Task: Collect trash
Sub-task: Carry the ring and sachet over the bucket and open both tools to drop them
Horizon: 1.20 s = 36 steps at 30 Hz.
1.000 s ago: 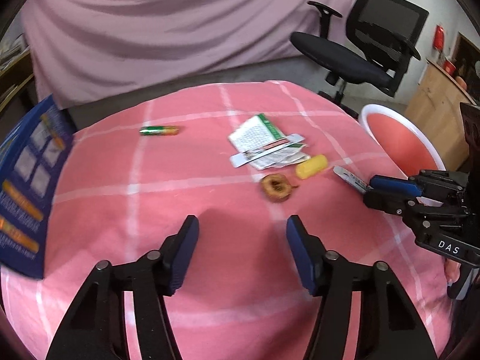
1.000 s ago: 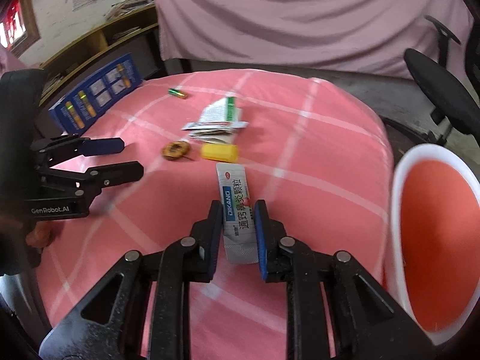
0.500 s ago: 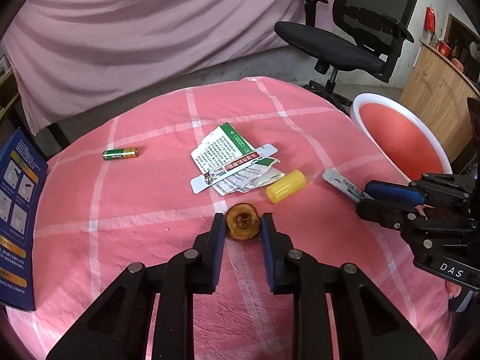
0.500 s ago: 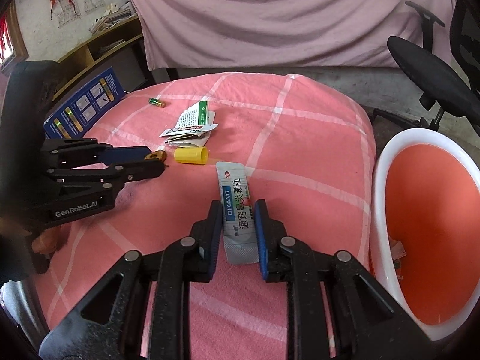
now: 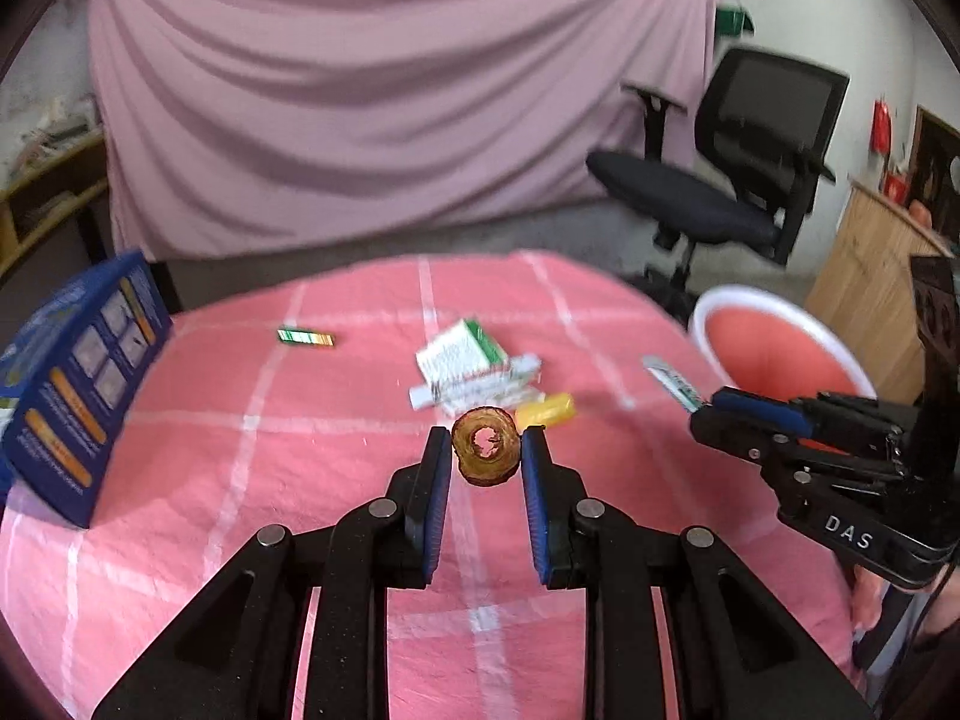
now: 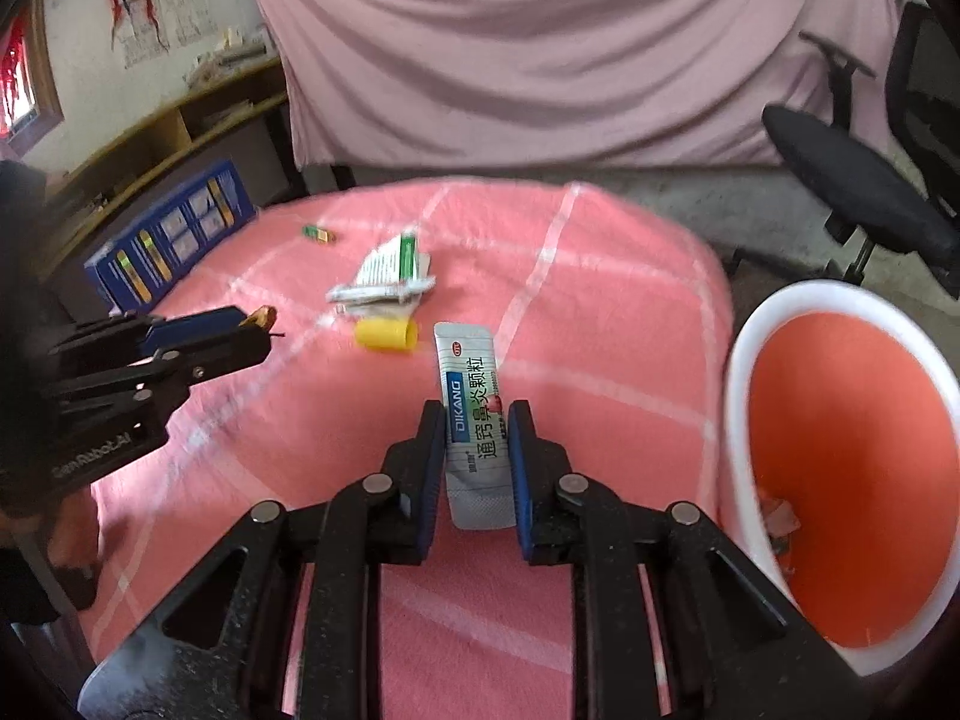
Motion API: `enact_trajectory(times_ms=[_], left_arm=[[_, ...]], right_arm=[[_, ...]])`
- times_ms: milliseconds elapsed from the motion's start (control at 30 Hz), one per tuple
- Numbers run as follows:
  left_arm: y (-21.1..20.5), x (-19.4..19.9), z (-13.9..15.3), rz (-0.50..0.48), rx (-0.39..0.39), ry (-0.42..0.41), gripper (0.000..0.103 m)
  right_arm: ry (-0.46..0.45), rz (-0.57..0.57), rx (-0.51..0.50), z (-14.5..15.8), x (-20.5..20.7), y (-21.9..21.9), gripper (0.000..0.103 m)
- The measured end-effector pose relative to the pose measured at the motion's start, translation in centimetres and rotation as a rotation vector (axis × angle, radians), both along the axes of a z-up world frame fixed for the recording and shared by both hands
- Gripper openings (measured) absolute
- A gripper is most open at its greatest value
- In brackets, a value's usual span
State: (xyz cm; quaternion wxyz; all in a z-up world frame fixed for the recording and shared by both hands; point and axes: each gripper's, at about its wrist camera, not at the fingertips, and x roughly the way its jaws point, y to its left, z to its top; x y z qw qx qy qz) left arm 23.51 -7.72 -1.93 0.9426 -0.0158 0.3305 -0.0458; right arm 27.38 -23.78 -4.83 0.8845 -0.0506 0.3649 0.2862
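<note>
My left gripper (image 5: 485,445) is shut on a brown dried ring-shaped scrap (image 5: 483,450), held just above the pink checked cloth. My right gripper (image 6: 477,417) is shut on a silver medicine sachet (image 6: 471,396) with blue print, its top end sticking out past the fingertips. An orange bin with a white rim (image 6: 735,396) stands off the table's right edge, with a few scraps at its bottom. In the left wrist view the right gripper (image 5: 711,405) and sachet (image 5: 669,381) sit in front of the bin's rim (image 5: 750,294). On the right wrist view's left side is the left gripper (image 6: 261,330).
On the cloth lie a yellow cylinder (image 5: 546,409), a pile of green-and-white leaflets (image 5: 465,360) and a green battery (image 5: 304,337). A blue box (image 5: 78,384) stands at the left edge. A black office chair (image 5: 720,192) stands behind the bin, before a pink drape.
My left gripper moved onto the brown ring, shut on it and lifted it off the cloth. My right gripper kept its hold on the sachet and rose a little.
</note>
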Motion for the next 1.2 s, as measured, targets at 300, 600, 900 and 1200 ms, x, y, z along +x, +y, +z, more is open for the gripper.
enact_trajectory(times_ms=[300, 600, 900, 1200], left_arm=[[-3.4, -2.2, 3.6, -0.022, -0.073, -0.304, 0.020], [-9.5, -1.9, 6.1, -0.167, -0.066, -0.508, 0.020], [-15.6, 0.0, 5.8, -0.319, -0.042, -0.504, 0.020], [-19.2, 3.0, 5.0, -0.364, -0.071, -0.344, 0.020]], right_arm=[[-0.416, -0.191, 0.175, 5.0, -4.9, -4.8, 0.041], [-0.651, -0.381, 0.264, 7.8, -8.0, -10.1, 0.041], [-0.605, -0.545, 0.294, 7.5, -7.1, -15.9, 0.041], [-0.502, -0.608, 0.312, 5.5, -5.8, -18.8, 0.041]])
